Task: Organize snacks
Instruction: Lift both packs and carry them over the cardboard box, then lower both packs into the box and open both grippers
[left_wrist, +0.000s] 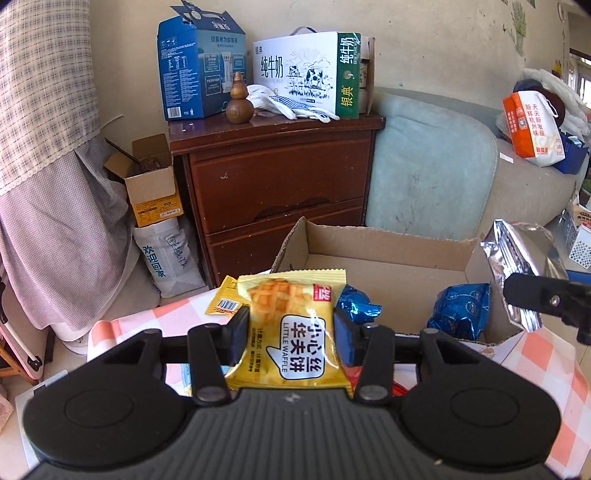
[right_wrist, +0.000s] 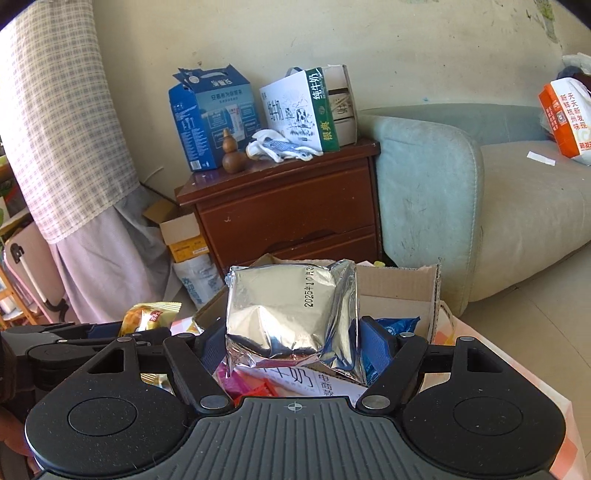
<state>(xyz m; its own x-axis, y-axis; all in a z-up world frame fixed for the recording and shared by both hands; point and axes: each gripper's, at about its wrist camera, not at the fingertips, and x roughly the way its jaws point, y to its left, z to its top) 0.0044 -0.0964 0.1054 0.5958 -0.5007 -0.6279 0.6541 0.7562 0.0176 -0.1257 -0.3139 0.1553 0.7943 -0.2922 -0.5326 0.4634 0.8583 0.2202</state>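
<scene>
- Nearest the left wrist camera, the left gripper (left_wrist: 291, 328) clamps a yellow waffle packet (left_wrist: 293, 328) between its two pads, one pressing each side edge.
- This packet stands upright with its long axis running from 6 to 12 o'clock; its crimped top seal points to 12 o'clock, and its printed label reads sideways.
- Behind it, at 12 o'clock, an open cardboard box (left_wrist: 388, 254) sits on a table with an orange-and-white checked cloth (left_wrist: 546, 354).
- Two blue foil packets (left_wrist: 461, 310) lie inside the box, one toward the left wall and one toward the right.
- Another small yellow packet (left_wrist: 225, 301) lies flat at 10 o'clock from the held one, just beside the left pad.
- In the right wrist view, the right gripper (right_wrist: 291, 343) grips a silver foil packet (right_wrist: 291, 314) by its two side edges.
- That silver packet is nearly square, held upright with a slight tilt, top seam toward 12 o'clock and a printed date running up its face.
- It hangs above the near edge of the box, and shows in the left view at 3 o'clock.
- Farther back at 12 o'clock stands a dark wooden nightstand (left_wrist: 277, 177) carrying a blue carton (left_wrist: 201, 70), a white milk carton (left_wrist: 306, 74), a wooden gourd (left_wrist: 239, 101) and white gloves (left_wrist: 291, 105).
- A pale blue sofa (right_wrist: 461, 192) stands at 2 o'clock.
</scene>
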